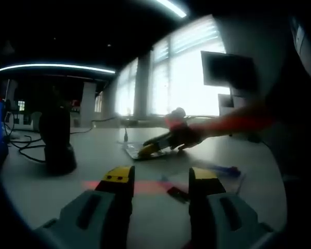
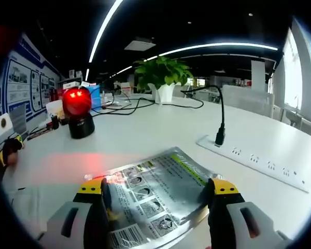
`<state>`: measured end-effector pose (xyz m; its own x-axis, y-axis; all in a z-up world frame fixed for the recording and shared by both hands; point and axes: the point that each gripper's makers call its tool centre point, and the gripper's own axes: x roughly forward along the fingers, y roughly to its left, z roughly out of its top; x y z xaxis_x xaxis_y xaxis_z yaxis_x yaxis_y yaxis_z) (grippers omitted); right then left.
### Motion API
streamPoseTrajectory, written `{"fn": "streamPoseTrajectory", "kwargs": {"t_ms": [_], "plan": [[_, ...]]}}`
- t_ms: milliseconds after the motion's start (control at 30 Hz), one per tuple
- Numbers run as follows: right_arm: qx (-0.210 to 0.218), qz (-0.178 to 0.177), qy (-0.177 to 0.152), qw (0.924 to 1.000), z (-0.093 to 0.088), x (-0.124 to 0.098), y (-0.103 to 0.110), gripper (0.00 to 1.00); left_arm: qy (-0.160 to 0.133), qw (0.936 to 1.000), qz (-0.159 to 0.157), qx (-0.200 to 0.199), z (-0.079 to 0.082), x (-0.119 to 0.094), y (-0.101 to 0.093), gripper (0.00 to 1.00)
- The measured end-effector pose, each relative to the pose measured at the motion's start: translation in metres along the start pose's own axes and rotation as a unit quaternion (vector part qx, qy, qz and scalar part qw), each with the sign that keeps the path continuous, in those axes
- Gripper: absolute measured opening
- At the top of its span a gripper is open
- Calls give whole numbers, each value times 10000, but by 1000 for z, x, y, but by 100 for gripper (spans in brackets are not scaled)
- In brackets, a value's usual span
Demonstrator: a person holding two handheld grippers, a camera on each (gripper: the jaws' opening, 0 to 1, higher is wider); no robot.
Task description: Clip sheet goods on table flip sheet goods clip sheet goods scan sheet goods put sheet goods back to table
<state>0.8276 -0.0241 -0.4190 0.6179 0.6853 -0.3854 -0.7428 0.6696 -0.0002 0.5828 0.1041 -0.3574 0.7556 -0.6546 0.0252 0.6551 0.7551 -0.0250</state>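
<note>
A silver sheet pack (image 2: 160, 181) printed with small pictures and a barcode lies flat on the white table (image 2: 160, 129). My right gripper (image 2: 156, 188) is open, its yellow-tipped jaws standing wide on either side of the pack. In the left gripper view the same pack (image 1: 136, 152) lies farther off, with the right gripper (image 1: 154, 147) reaching over it from the right. My left gripper (image 1: 160, 177) hovers open above the table, nothing between its jaws. A black scanner (image 2: 81, 116) glows red at the table's left and casts a red streak (image 2: 88, 161) across the surface.
A white power strip (image 2: 259, 158) with a plugged black cable (image 2: 220, 136) lies right of the pack. A potted plant (image 2: 163, 75) and cables stand behind. The scanner (image 1: 57, 142) stands left of my left gripper; a clear bluish sheet (image 1: 225, 174) and a small dark item (image 1: 177, 193) lie near its jaws.
</note>
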Motion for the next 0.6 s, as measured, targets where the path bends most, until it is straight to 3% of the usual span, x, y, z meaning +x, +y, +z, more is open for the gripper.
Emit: {"fn": "streamPoseTrajectory", "kwargs": {"t_ms": [467, 600], "plan": [[3, 44, 132, 9999, 1, 3, 2, 74, 22, 10000, 12, 50, -1, -1, 0, 35], [-80, 23, 36, 10000, 9, -1, 2, 80, 26, 10000, 10, 67, -2, -1, 0, 35]]}}
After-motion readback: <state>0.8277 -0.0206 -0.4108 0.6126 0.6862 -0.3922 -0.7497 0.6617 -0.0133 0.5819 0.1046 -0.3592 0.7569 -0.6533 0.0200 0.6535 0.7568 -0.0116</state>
